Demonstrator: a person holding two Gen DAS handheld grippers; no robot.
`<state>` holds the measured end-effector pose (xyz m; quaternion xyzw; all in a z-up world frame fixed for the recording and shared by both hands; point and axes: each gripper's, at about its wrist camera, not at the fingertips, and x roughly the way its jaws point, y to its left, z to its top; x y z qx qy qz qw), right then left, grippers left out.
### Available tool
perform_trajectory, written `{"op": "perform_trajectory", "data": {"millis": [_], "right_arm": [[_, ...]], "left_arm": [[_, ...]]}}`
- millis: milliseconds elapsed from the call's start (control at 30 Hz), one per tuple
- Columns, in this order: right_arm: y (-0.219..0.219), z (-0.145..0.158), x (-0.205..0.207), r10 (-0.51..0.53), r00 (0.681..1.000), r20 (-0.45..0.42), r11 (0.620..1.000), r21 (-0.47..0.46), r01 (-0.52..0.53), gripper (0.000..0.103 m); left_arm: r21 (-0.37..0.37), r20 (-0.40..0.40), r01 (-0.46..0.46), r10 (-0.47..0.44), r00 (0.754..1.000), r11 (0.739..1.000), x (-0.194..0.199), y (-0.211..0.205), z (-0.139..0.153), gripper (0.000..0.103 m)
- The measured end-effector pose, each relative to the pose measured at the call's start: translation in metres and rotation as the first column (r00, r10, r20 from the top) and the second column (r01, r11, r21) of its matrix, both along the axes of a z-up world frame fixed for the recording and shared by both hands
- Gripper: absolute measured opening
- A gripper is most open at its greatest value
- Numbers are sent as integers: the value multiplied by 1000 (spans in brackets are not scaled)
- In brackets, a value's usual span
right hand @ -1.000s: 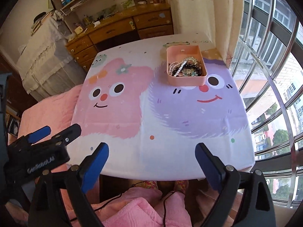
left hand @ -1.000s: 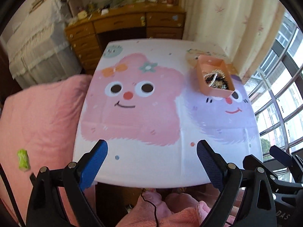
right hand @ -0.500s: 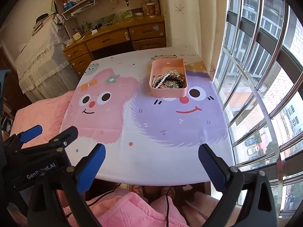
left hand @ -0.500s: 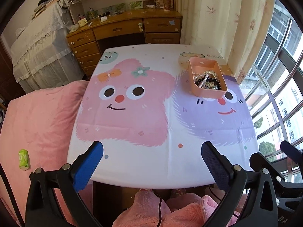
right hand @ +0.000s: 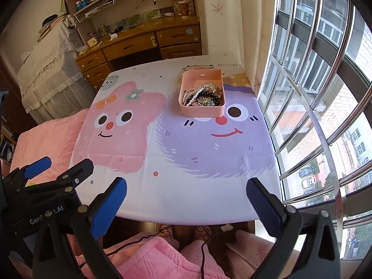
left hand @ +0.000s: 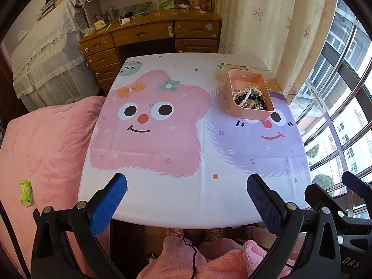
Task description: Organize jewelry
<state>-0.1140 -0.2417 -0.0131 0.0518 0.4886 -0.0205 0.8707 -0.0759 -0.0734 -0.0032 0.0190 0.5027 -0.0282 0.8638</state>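
A pink tray (left hand: 250, 114) (right hand: 201, 112) stands at the far right of the table, on the purple cartoon face. A tangle of jewelry (left hand: 249, 97) (right hand: 201, 95) lies in it: pearl strands, black beads, gold pieces. My left gripper (left hand: 187, 182) hovers over the table's near edge, open wide, with nothing between its blue pads. My right gripper (right hand: 187, 185) hangs beside it over the same edge; its jaws are opening and hold nothing. Both are far from the tray. In the right wrist view the left gripper (right hand: 46, 176) shows at the lower left.
A cartoon-print cloth covers the table (left hand: 162, 197). A pink bed (left hand: 46, 139) with a green packet (left hand: 26, 191) lies to the left. A wooden desk (left hand: 151, 32) stands behind, with a curtain (left hand: 267, 23) and barred window (right hand: 313, 93) on the right. A person's pink-clad legs (left hand: 186, 260) are below.
Both cameras have drawn back from the table, so the tray looks farther off and more of the room shows. Both pairs of jaws have spread a little wider.
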Motion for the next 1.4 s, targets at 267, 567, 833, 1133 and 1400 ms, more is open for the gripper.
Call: {"op": "perform_trajectory", "data": {"millis": [267, 567, 833, 1133, 1400], "right_arm": [[0, 5, 5, -12, 1000, 10, 1000, 7, 12, 103], [6, 7, 18, -7, 1000, 11, 1000, -7, 7, 103], [3, 8, 28, -22, 1000, 15, 1000, -14, 23, 103], [-3, 7, 35, -41, 999, 11, 999, -16, 41, 103], [-5, 6, 42, -42, 999, 5, 999, -23, 42, 103]], "left_arm": [[-9, 5, 13, -13, 1000, 1000, 6, 1, 3, 102], [8, 17, 3, -3, 1000, 1000, 19, 3, 6, 102], [21, 37, 15, -16, 999, 1000, 29, -1, 10, 102], [38, 41, 24, -26, 999, 999, 36, -5, 10, 102], [41, 42, 24, -26, 999, 999, 41, -6, 10, 102]]}}
